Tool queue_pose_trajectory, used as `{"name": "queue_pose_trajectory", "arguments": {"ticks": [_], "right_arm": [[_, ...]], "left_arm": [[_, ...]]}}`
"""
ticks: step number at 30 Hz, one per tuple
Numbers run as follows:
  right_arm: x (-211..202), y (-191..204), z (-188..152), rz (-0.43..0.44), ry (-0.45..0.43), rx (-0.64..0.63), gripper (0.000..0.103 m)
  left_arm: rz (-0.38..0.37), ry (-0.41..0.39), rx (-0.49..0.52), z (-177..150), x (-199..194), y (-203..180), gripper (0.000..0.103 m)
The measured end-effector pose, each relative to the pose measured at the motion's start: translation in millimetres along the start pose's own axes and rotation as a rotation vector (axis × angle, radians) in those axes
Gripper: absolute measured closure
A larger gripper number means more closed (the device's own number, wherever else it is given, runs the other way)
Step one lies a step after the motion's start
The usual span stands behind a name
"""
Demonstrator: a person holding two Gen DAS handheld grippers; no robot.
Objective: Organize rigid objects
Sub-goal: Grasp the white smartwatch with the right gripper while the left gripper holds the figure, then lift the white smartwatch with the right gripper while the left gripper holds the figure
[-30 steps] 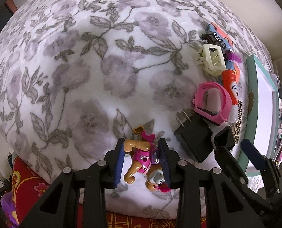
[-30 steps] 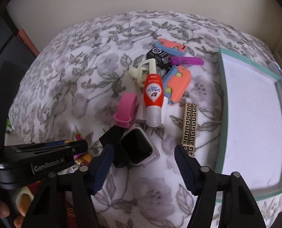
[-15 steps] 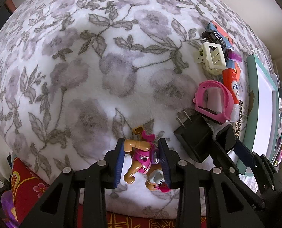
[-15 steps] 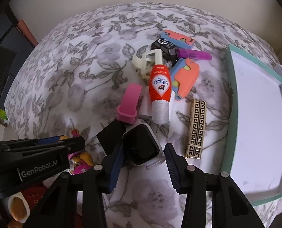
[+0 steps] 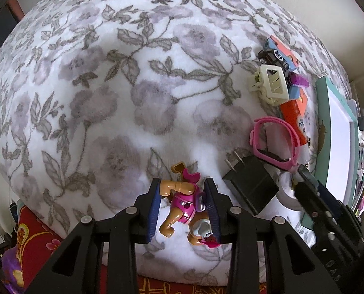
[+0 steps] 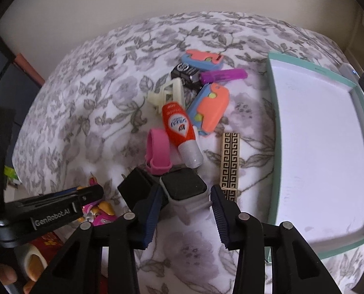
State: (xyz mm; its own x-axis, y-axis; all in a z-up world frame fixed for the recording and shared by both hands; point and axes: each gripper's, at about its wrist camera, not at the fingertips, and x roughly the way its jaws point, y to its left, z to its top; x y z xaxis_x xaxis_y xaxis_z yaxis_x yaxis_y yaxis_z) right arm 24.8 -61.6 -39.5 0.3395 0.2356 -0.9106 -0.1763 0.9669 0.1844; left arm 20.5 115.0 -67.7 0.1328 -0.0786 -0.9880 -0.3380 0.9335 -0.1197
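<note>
My left gripper [image 5: 183, 183] is shut on a pink and tan toy pup figure [image 5: 184, 203] at the near edge of the floral blanket. My right gripper [image 6: 185, 191] has its jaws closed in around a smartwatch [image 6: 183, 186] with a black face and white strap; the left pad touches it, while a small gap shows at the right pad. A black charger plug [image 6: 134, 187] lies just left of the watch. A pink band [image 6: 157, 150] and an orange-red tube [image 6: 179, 129] lie beyond it.
A teal-rimmed white tray [image 6: 273, 122] sits on the right. Further back lie a cream hair clip [image 6: 168, 95], a blue-orange toy [image 6: 209, 109], a black toy car [image 6: 187, 73], a purple lighter [image 6: 222, 75] and a gold patterned bar [image 6: 229, 161].
My right gripper moved forward onto the smartwatch and its jaws narrowed from wide open to around it. My left gripper stayed shut on the toy pup.
</note>
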Motion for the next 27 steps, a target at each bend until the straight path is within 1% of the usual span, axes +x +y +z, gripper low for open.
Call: {"name": "queue_pose_trajectory", "arguments": {"ticks": [6,11,15,19,21,25,27], "right_arm": [[-2,-6,1,0.0,-0.007,0.024,0.062],[-11,-10,3,0.012,-0.04,0.041,0.062],[-21,-13,6,0.01,-0.075,0.05,0.064],[-30,-20,10,0.018,-0.104,0.064,0.068],[-32,-25,11,0.023,-0.109,0.071,0.071],[-31,-31,13,0.022,-0.098,0.081,0.071],[-29,-32,11,0.026,-0.088,0.078,0.071]], "left_arm": [[0.004,-0.002,0.005,-1,-2,-3,0.066],[0.003,-0.01,0.006,1,-4,-1,0.066],[-0.01,-0.033,0.016,1,-12,-6,0.066],[-0.03,-0.06,0.037,3,-23,-16,0.066],[-0.043,-0.062,0.043,5,-27,-21,0.066],[-0.042,-0.067,0.05,6,-29,-28,0.066],[-0.045,-0.06,0.049,5,-25,-26,0.066]]}}
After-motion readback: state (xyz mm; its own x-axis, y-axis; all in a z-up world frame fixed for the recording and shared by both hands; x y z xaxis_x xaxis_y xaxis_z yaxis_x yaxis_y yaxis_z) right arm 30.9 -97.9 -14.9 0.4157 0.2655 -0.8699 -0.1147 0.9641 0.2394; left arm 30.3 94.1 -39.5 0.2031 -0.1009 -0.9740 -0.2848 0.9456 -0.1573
